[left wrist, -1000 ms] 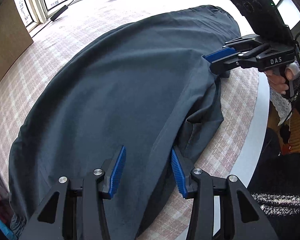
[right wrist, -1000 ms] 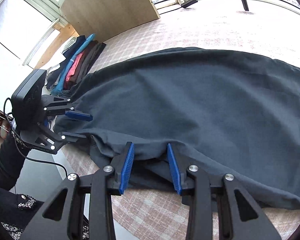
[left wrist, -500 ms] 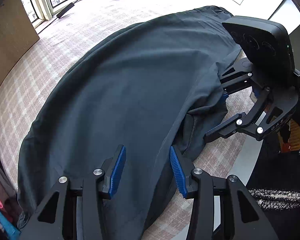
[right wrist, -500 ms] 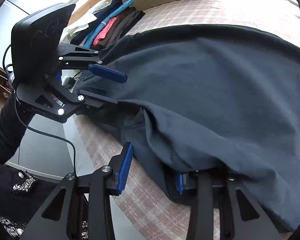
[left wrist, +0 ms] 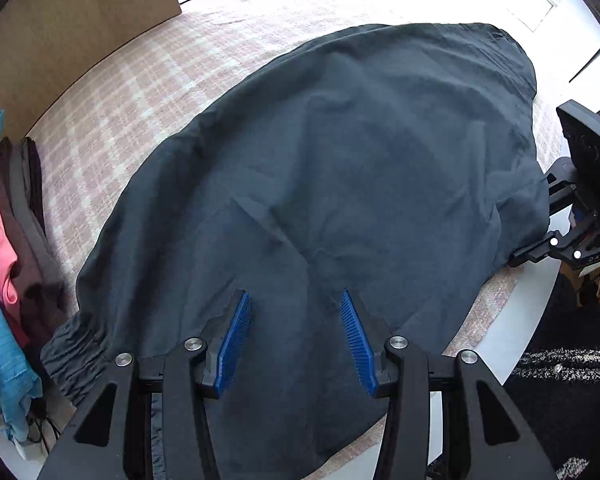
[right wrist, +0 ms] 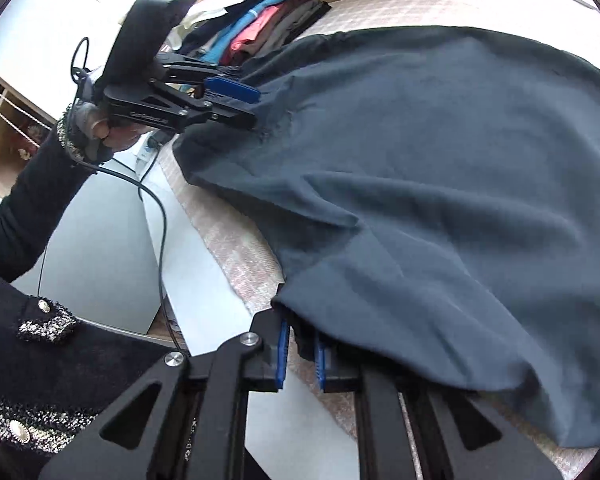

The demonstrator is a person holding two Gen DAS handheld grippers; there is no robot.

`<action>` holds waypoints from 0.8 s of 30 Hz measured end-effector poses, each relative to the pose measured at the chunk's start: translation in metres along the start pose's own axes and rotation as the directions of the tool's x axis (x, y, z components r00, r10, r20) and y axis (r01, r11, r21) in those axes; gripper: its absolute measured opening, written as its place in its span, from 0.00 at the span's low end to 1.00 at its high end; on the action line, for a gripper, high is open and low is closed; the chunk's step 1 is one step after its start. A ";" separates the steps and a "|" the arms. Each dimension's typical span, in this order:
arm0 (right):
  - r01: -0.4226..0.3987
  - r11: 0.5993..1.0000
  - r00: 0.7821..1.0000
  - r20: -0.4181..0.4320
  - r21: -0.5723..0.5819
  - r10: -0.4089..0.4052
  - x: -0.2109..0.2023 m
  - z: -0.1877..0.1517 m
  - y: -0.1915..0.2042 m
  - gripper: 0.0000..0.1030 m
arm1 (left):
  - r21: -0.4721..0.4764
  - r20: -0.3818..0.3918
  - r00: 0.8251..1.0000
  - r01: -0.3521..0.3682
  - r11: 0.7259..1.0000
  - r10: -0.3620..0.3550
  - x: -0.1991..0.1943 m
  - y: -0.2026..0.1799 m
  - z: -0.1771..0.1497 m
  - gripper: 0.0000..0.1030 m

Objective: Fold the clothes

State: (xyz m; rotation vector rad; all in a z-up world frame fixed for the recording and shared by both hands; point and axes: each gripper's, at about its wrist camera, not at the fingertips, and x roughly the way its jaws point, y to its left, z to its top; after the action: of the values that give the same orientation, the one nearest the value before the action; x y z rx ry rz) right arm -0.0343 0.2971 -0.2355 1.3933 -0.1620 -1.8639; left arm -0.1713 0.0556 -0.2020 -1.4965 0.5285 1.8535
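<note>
Two grippers on this one, and the big change is on my right side. A second ago the right gripper (right wrist: 300, 354) had its jaws spread over the near edge of the dark blue garment (right wrist: 440, 168); now they're closing down and the blue pads are pinching a fold of that hem right at the table edge (right wrist: 220, 276). So I finally have a corner.

My left gripper (left wrist: 296, 338) hasn't committed. Its jaws stand spread, hovering above the cloth with nothing between them, and since a moment ago it has slid sideways toward the elastic cuff end (left wrist: 74, 344) near the stack of folded clothes (left wrist: 4, 264).

The garment itself lies spread across the pink checked tablecloth (left wrist: 148, 92), mostly flat with a few creases in the middle.

My read: one anchor is set, and the left needs its own pinch on the near edge before I can lift and fold the thing over. Lifting now with one side would just bunch it.
</note>
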 end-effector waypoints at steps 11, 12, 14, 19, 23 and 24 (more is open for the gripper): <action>-0.025 0.997 1.000 0.012 0.075 0.024 0.007 -0.003 0.000 0.10 | -0.016 0.016 0.986 -0.163 0.987 0.163 0.004 0.013 0.016 0.45; -0.019 0.997 1.000 0.015 0.080 0.018 0.008 -0.003 0.001 0.10 | 0.039 0.048 0.989 -0.143 0.989 0.141 0.001 -0.001 0.031 0.46; -0.001 0.997 1.000 0.023 0.083 -0.001 0.008 -0.003 0.004 0.10 | 0.141 0.082 0.993 -0.098 0.985 0.087 0.003 -0.027 0.065 0.49; 0.023 0.994 0.998 0.051 0.106 -0.029 0.008 -0.005 0.006 0.10 | 0.330 0.064 0.997 -0.052 0.943 0.033 0.038 -0.071 0.146 0.49; 0.025 0.992 0.996 0.078 0.125 -0.035 0.006 -0.010 0.003 0.10 | 0.391 0.018 1.000 -0.029 0.920 0.024 0.075 -0.084 0.189 0.46; 0.035 0.992 0.996 0.082 0.121 -0.045 0.006 -0.010 0.005 0.10 | 0.402 0.003 1.000 -0.021 0.915 0.022 0.082 -0.085 0.195 0.46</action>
State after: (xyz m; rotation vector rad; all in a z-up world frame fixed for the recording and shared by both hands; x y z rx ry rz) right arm -0.0235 0.2932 -0.2411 1.4080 -0.2945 -1.9755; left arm -0.2510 0.2684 -0.2223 -1.2162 0.8722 1.6338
